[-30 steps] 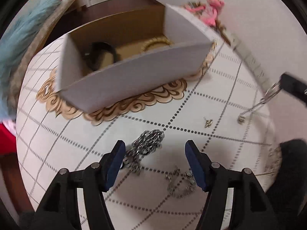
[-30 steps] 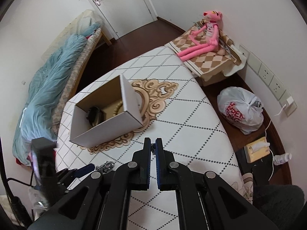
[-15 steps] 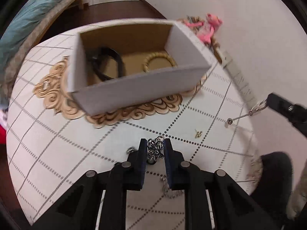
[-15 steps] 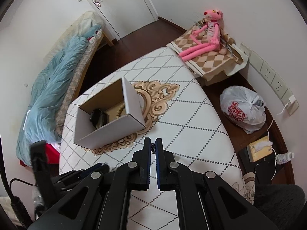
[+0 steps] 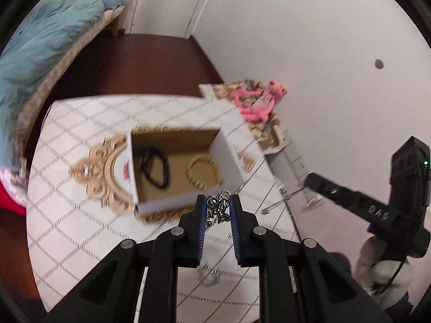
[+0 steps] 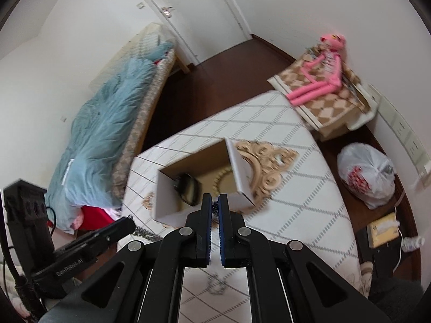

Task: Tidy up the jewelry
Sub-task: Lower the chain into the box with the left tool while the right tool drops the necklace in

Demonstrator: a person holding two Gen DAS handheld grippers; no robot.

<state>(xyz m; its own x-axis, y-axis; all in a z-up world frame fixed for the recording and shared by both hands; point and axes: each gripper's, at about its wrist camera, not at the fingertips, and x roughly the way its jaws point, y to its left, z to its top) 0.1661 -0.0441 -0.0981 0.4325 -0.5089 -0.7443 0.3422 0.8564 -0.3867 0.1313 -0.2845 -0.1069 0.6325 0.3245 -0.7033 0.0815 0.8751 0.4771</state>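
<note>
My left gripper (image 5: 218, 206) is shut on a chunky silver chain (image 5: 217, 210) and holds it in the air just in front of the open cardboard box (image 5: 231, 158). The box holds a black band (image 5: 156, 168) and a beaded gold bracelet (image 5: 204, 171). My right gripper (image 6: 215, 206) is shut on a thin silver chain (image 5: 282, 202) that dangles from its tips at the right of the left wrist view. The box also shows in the right wrist view (image 6: 242, 167). Another silver piece (image 5: 208, 277) lies on the cloth below my left gripper.
The box stands on a round table with a white diamond-pattern cloth (image 5: 80, 215) and a gold ornament print (image 5: 99, 172). A pink plush toy (image 6: 323, 78) lies on a side stand. A bed with a blue blanket (image 6: 102, 134) is at the left; a plastic bag (image 6: 369, 177) on the floor.
My left gripper closed on the chunky chain and lifted it off the cloth toward the box. My right gripper stayed shut and moved closer to the box.
</note>
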